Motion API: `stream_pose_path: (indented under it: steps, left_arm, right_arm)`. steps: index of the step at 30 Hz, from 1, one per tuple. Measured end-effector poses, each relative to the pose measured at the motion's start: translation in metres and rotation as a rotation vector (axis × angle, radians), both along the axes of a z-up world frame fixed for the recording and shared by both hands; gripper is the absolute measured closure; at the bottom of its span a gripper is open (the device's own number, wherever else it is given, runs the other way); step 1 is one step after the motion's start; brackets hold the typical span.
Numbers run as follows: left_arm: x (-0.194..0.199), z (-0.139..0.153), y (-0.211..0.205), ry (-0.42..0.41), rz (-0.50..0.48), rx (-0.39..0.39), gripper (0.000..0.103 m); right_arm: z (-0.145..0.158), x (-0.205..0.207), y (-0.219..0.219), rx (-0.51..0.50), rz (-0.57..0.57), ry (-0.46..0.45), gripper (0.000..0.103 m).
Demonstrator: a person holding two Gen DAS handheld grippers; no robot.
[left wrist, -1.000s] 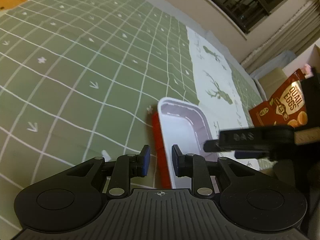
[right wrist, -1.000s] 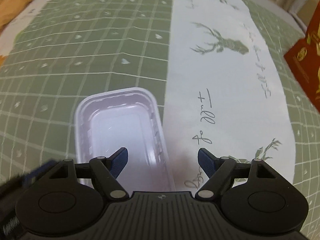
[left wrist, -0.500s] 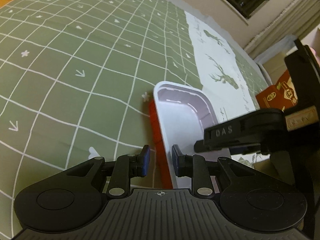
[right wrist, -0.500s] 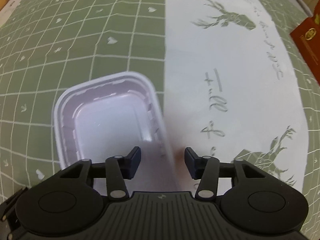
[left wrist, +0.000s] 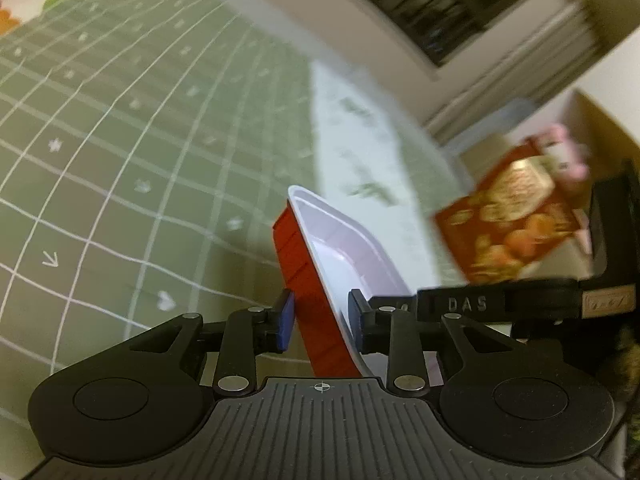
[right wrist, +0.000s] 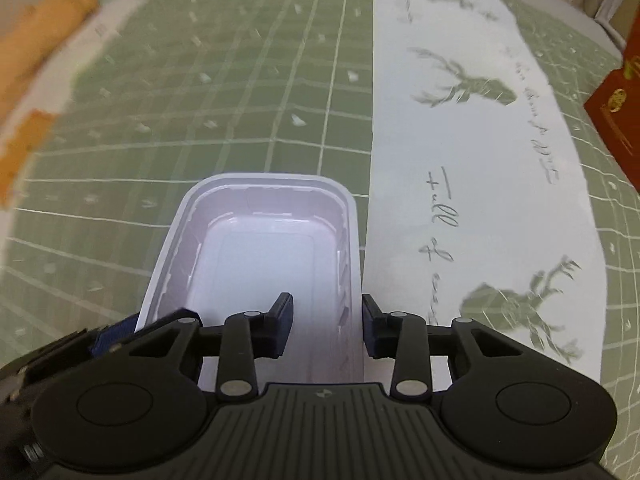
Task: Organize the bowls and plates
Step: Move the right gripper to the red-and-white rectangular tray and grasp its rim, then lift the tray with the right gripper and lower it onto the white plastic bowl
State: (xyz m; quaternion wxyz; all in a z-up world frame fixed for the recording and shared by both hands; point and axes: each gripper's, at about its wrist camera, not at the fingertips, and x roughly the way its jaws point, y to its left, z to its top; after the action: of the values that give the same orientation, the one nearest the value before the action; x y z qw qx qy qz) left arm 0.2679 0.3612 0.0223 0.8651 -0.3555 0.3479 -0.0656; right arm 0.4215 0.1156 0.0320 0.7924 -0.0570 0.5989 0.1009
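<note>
Red-walled, white-lined bowl [left wrist: 316, 280] hangs above the green mat [left wrist: 120, 160], its rim pinched by the right hand-held gripper [right wrist: 326, 324], just tightened; the left hand-held gripper [left wrist: 320, 316], just loosening, straddles its 9 o'clock wall. Placing remains.

Your left hand-held gripper [left wrist: 320, 322]: matte black plastic, ribbed centre plate with a small crosshair mark, two round recessed discs at the sides, silver pivot screws on the linkage bars, blue pads [left wrist: 285, 320] on the fingertips. Your right hand-held gripper [right wrist: 326, 326] is the same build, dark blue pads, a small logo on its ribbed plate, "DAS" lettered on its side.
</note>
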Motion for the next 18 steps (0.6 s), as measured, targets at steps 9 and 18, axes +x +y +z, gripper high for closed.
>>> stream_pose_path:
  steps: [9, 18]
  left_arm:
    - [-0.067, 0.065, -0.068, -0.079, -0.137, 0.038, 0.07]
    - [-0.071, 0.048, -0.141, 0.069, -0.262, 0.135, 0.07]
  right_arm:
    - [0.095, -0.111, -0.069, 0.09, 0.015, -0.189, 0.067]
    - [0.085, -0.168, -0.141, 0.124, -0.048, -0.2, 0.066]
